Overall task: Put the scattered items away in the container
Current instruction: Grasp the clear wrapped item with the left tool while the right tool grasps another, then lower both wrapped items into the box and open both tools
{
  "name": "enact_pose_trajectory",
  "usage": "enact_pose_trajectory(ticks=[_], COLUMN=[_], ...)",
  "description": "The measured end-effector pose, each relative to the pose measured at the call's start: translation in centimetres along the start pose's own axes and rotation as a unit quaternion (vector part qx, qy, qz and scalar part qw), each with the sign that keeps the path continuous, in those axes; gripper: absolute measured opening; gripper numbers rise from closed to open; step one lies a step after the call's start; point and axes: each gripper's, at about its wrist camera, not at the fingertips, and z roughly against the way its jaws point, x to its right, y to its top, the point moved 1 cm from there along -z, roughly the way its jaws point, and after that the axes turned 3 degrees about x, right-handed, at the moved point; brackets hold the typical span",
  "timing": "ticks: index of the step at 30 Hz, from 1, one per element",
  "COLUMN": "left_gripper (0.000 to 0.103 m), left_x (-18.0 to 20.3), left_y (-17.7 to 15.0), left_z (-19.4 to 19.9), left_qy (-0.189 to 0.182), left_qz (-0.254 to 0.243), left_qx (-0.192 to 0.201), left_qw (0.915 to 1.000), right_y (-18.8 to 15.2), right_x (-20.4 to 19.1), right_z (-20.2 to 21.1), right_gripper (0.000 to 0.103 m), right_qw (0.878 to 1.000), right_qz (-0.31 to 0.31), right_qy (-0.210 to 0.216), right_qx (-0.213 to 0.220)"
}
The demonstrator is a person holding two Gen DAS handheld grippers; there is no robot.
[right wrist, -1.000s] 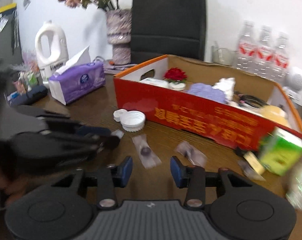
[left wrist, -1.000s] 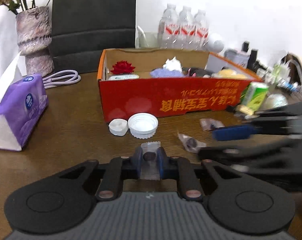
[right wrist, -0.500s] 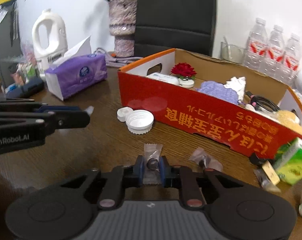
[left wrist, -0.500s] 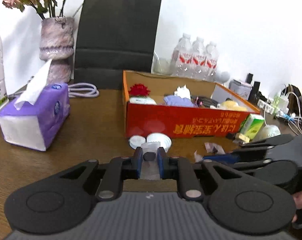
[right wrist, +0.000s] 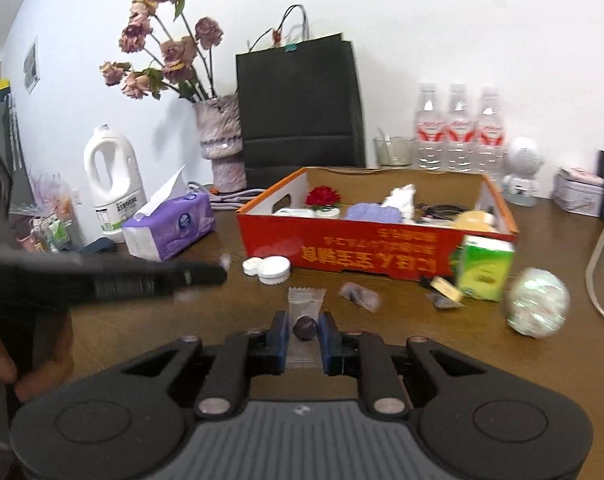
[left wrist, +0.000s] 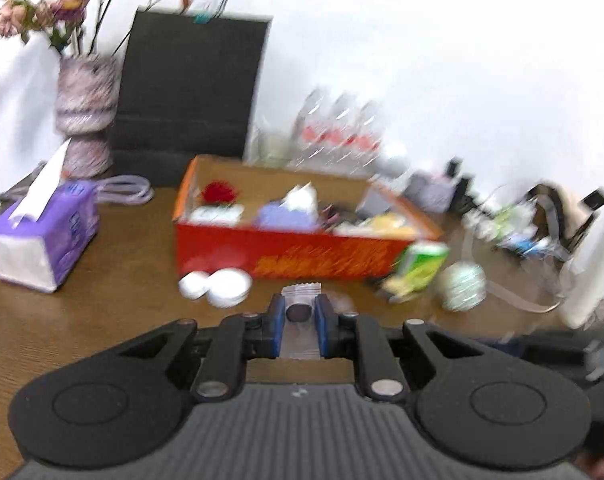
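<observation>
Red box (right wrist: 366,250) sits mid-bench (right wrist: 190,320), part-filled. Left hand-held gripper (left wrist: 301,322) is clamped on a clear sweet packet (left wrist: 301,312); right hand-held gripper (right wrist: 305,334) is clamped on a second wrapped sweet (right wrist: 305,326). Two white caps (right wrist: 268,268) lie just before the box.

Vase of dried roses (right wrist: 218,136) beside black bag (right wrist: 298,104) — bottles (right wrist: 458,128) rightward.

Red box (right wrist: 366,248) with yellow lettering, purple tissue pack (right wrist: 170,226), green carton (right wrist: 487,270).
</observation>
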Motion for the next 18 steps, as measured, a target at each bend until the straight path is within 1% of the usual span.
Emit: enact_pose_trajectory(ticks=[1,2,3,5,7,9,11,12,15,18], left_gripper=[0.017,0.017,0.017,0.017,0.017,0.017,0.017,0.017,0.017,0.017], left_x=[0.7,1.5,2.2,3.1,3.9,4.6,4.8,4.6,3.7,3.5], left_y=[0.2,0.4,0.3,-0.2,-1.3,-2.6,-3.8,-4.4,-5.7,-6.7], left_z=[0.4,0.8,1.3,2.5,4.0,5.4,6.9,7.5,8.8,10.1], left_qy=[0.008,0.019,0.026,0.022,0.031,0.051,0.063,0.067,0.072,0.106], left_qz=[-0.010,-0.019,-0.023,-0.019,-0.023,-0.035,-0.048,-0.046,-0.024,-0.039], left_qx=[0.002,0.003,0.005,0.014,0.025,0.038,0.050,0.052,0.038,0.032], left_qw=[0.9999,0.9996,0.9994,0.9995,0.9989,0.9974,0.9956,0.9954,0.9964,0.9931], right_y=[-0.1,-0.3,-0.5,-0.8,-0.9,-1.2,-1.6,-1.9,-2.8,-3.3], right_x=[0.1,0.1,0.1,0.3,0.5,0.6,1.0,1.3,1.0,0.7], right_z=[0.7,1.3,2.3,3.8,5.3,6.5,7.3,7.6,8.1,8.8], right_gripper=[0.015,0.015,0.015,0.015,0.015,0.015,0.015,0.015,0.015,0.015], right_qw=[1.000,1.000,1.000,0.999,0.999,0.999,0.998,0.997,0.997,0.996], right_qz=[-0.005,-0.005,-0.004,-0.012,-0.010,0.001,-0.019,-0.031,-0.035,-0.038], right_qy=[-0.004,-0.001,0.009,0.016,0.021,0.018,0.013,0.014,0.007,0.013], right_qx=[-0.002,0.004,0.024,0.033,0.037,0.049,0.059,0.065,0.070,0.073])
